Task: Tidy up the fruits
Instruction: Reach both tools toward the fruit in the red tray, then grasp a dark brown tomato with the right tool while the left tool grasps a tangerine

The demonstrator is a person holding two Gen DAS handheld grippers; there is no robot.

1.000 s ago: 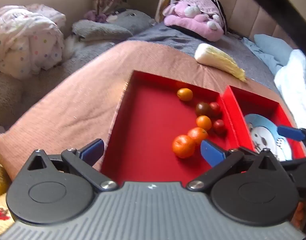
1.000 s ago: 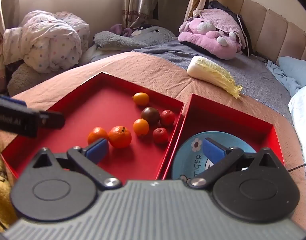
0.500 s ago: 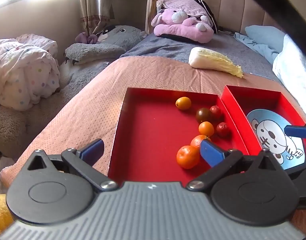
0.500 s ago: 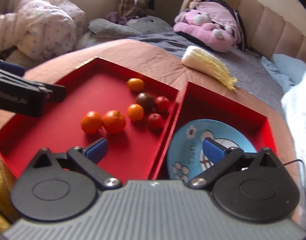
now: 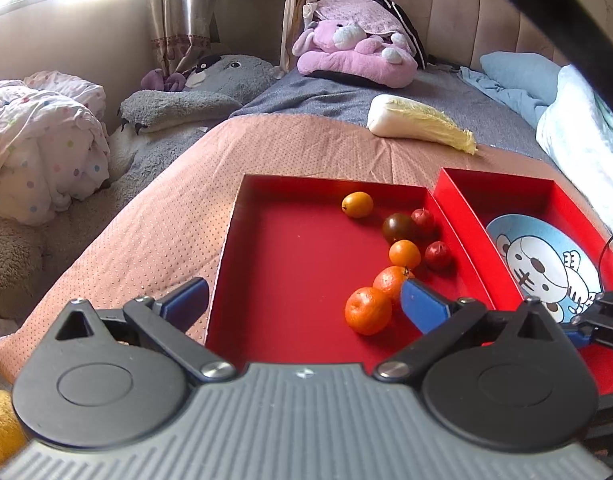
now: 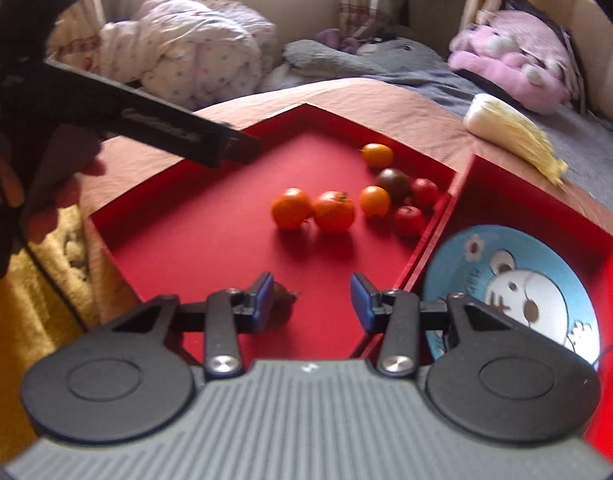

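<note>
A red tray point(image 5: 298, 264) point(image 6: 210, 236) on the bed holds several fruits: two tangerines point(image 5: 367, 310) point(image 6: 292, 208), small orange fruits point(image 5: 357, 204), a dark plum point(image 5: 398, 227) and red ones point(image 5: 437, 255). A second red tray point(image 5: 506, 192) holds a blue cartoon plate point(image 5: 542, 264) point(image 6: 518, 280). My left gripper point(image 5: 304, 300) is open wide above the near edge of the fruit tray. My right gripper point(image 6: 311, 300) is half open and empty above the tray's near corner; a dark thing point(image 6: 284, 300) lies by its left finger.
A napa cabbage point(image 5: 418, 124) point(image 6: 514, 128) lies on the bed behind the trays. Pink plush point(image 5: 354, 60), grey plush point(image 5: 210, 88) and a dotted duvet point(image 5: 42, 148) sit further back. A yellow blanket point(image 6: 54, 264) lies at the bed's left edge.
The right gripper's jaws have narrowed from wide open to half open, and it has swung left over the fruit tray. The left gripper has drawn back slightly and stays open.
</note>
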